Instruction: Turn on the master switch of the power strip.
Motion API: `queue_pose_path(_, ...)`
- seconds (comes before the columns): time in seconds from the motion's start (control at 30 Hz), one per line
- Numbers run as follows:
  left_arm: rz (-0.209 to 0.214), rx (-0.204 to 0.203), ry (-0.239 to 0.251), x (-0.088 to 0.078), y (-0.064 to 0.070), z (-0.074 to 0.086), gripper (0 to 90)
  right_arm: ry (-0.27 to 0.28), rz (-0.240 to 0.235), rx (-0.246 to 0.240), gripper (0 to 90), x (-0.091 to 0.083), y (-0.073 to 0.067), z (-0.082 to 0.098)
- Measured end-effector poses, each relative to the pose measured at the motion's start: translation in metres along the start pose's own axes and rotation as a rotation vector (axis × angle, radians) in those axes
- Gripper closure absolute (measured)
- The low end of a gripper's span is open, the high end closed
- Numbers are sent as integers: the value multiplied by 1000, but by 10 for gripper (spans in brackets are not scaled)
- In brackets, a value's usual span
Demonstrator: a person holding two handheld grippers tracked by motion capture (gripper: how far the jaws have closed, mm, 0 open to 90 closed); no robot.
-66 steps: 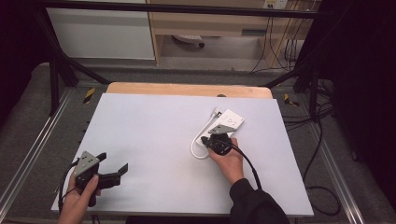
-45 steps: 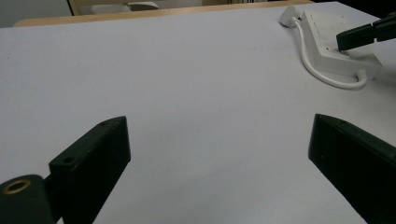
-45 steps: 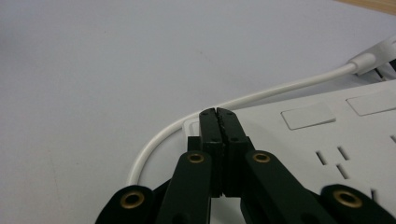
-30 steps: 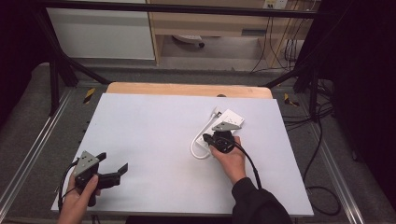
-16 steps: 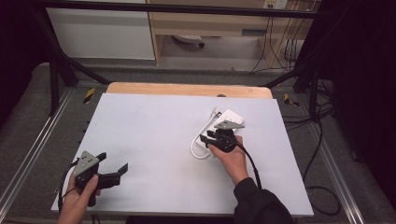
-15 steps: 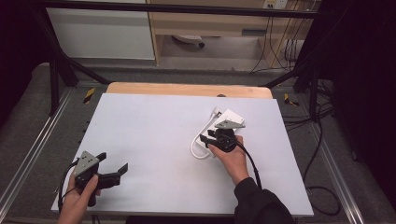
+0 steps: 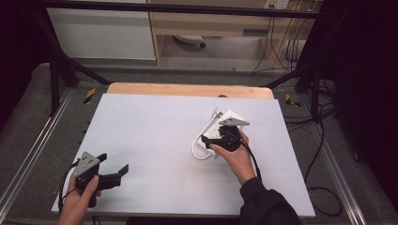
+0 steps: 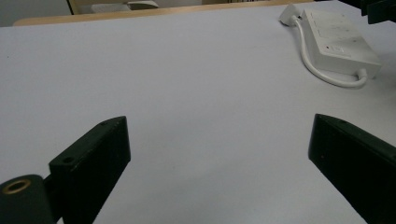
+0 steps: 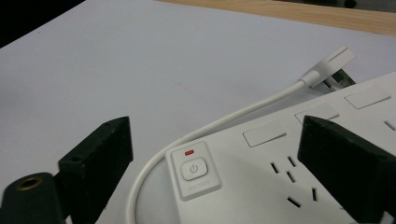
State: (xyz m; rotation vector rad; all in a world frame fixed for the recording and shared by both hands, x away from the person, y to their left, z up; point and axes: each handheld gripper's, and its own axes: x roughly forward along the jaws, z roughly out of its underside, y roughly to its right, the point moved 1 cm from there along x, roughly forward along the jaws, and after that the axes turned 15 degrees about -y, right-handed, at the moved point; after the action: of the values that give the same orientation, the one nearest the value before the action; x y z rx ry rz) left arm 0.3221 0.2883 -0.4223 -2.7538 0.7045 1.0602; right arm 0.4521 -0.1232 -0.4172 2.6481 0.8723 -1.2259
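A white power strip (image 7: 220, 127) lies right of the table's middle, its white cable (image 7: 197, 149) looping off its near end. In the right gripper view the strip (image 9: 299, 163) shows a power button (image 9: 194, 169), several sockets and a flat plug (image 9: 329, 63) at the cable's far end. My right gripper (image 7: 212, 139) hovers open over the strip's button end, one jaw each side. My left gripper (image 7: 112, 173) rests open near the front left corner, far from the strip (image 8: 338, 44).
The white table top (image 7: 155, 136) has a wooden edge (image 7: 187, 89) at the back. Black frame legs (image 7: 61, 65) and floor cables (image 7: 324, 136) stand beyond the table's sides. A white cabinet (image 7: 101, 28) sits behind.
My right gripper has edged slightly forward and left over the power strip's near end. The left gripper has stayed put.
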Motion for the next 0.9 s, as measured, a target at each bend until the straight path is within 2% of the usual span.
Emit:
queue_pose_path(0.13, -1, 0, 0, 0, 0, 0, 57, 5, 10, -1, 67, -4, 2, 0)
queue_pose_path(0.3, -1, 0, -1, 0, 0, 0, 56, 15, 34, -11, 77, -10, 4, -1)
queue_pose_path(0.4, -1, 1, -1, 0, 0, 0, 56, 17, 74, -8, 79, -11, 5, -2)
queue_pose_path(0.47, -1, 0, 0, 0, 0, 0, 56, 35, 83, -6, 83, -12, 6, -3)
queue_pose_path(0.53, -1, -1, 1, 0, 0, 0, 56, 39, 83, 7, 86, -14, 7, -3)
queue_pose_path(0.57, -2, -1, 1, 0, 0, 0, 56, 27, 72, -1, 78, -16, 8, -4)
queue_pose_path(0.73, -1, -1, 0, 0, 0, 0, 56, 25, 79, -11, 79, -22, 10, -4)
queue_pose_path(0.9, -1, -1, 0, 0, 0, 0, 56, 37, 79, -21, 80, -29, 13, -3)
